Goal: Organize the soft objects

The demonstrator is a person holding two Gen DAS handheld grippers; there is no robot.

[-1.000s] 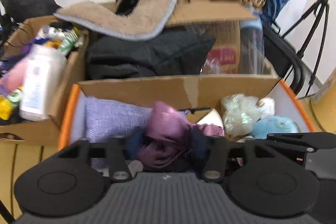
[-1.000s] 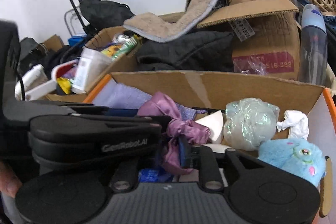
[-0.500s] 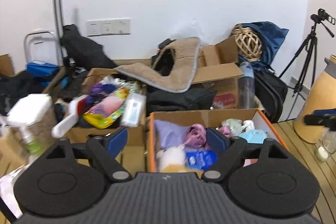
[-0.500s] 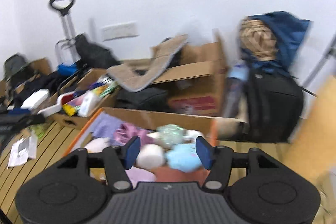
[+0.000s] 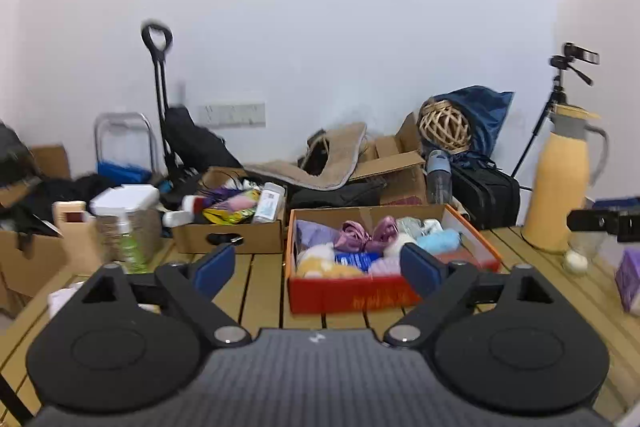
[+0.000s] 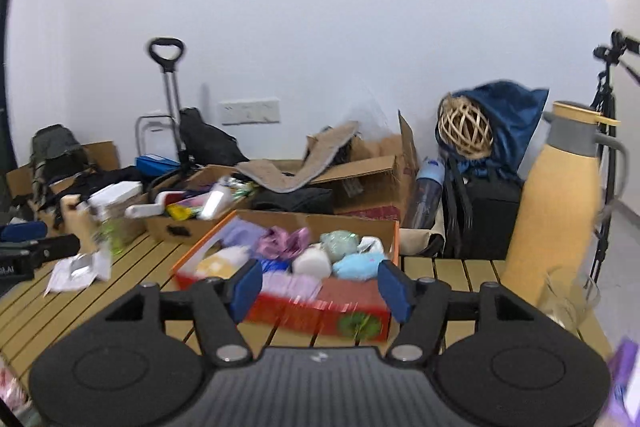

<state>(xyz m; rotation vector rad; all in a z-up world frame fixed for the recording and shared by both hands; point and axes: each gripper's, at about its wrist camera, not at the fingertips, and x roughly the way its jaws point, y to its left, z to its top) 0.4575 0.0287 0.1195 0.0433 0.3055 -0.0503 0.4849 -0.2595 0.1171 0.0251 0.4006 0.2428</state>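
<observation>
An orange-red shoebox (image 5: 360,297) stands on the slatted wooden table (image 5: 260,287) and holds soft things. Among them are a crumpled purple satin cloth (image 5: 360,235), a light blue plush (image 5: 440,241), a lilac cloth (image 5: 314,233) and a yellow plush (image 5: 324,269). In the right wrist view the same box (image 6: 320,315) shows the purple cloth (image 6: 284,241), the blue plush (image 6: 358,265) and a white sponge (image 6: 312,263). My left gripper (image 5: 316,267) and right gripper (image 6: 320,285) hang well back from the box. The jaws of both are opening, with nothing between them.
A tall yellow jug (image 5: 560,187) and a glass jar (image 5: 580,255) stand at the right, with a purple pack (image 5: 630,279) near the edge. A cardboard box of bottles (image 5: 228,231) and a spray bottle (image 5: 128,243) sit at the left. Crumpled paper (image 6: 80,267) lies on the table.
Both grippers have drawn back and up from the box, and their jaws have spread. The purple cloth that was at their fingertips now lies in the box.
</observation>
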